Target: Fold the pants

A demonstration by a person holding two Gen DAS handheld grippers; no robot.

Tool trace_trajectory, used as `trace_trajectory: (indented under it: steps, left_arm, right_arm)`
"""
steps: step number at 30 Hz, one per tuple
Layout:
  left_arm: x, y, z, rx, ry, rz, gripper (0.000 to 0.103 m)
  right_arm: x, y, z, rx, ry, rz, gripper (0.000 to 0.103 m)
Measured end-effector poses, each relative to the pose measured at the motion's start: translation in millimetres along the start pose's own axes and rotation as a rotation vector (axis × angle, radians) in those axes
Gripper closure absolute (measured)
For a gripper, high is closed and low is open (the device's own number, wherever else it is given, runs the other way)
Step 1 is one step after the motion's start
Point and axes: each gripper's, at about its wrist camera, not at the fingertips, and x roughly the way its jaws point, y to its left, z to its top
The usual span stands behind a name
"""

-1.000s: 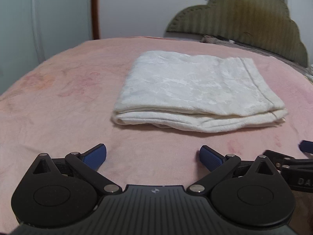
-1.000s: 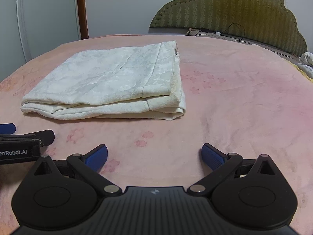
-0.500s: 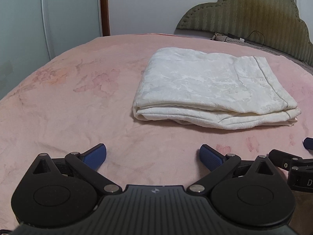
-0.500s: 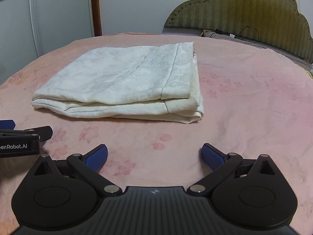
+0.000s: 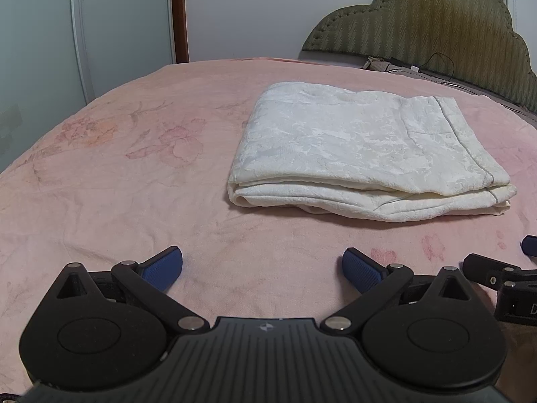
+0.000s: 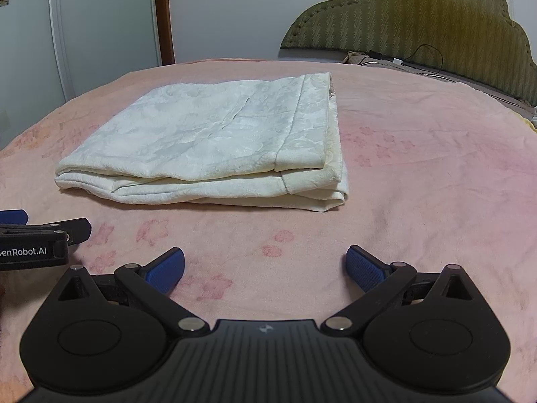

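Note:
The white pants (image 5: 355,147) lie folded into a flat rectangular stack on the pink bed sheet (image 5: 134,181); they also show in the right wrist view (image 6: 214,147). My left gripper (image 5: 263,267) is open and empty, low over the sheet, in front of and apart from the stack. My right gripper (image 6: 265,267) is open and empty, also in front of the stack and apart from it. Each gripper's tip shows at the edge of the other's view.
A green padded headboard (image 5: 436,23) stands at the far right with a cable and bedding at its foot. A white wardrobe (image 5: 40,33) and a brown door frame (image 5: 178,13) stand beyond the bed's far left edge.
Both grippers have drawn back from the folded pants and shifted slightly, so the stack looks farther away. Both stayed open. The pants have not moved.

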Motion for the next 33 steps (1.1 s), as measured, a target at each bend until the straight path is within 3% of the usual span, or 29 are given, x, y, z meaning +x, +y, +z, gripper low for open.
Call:
trace_trajectory:
  steps: [33]
  left_arm:
    - [-2.1, -2.2, -1.2, 0.015, -0.001, -0.01, 0.0]
  right_arm:
    - [-1.5, -0.9, -0.9, -0.003, 0.005, -0.013, 0.0]
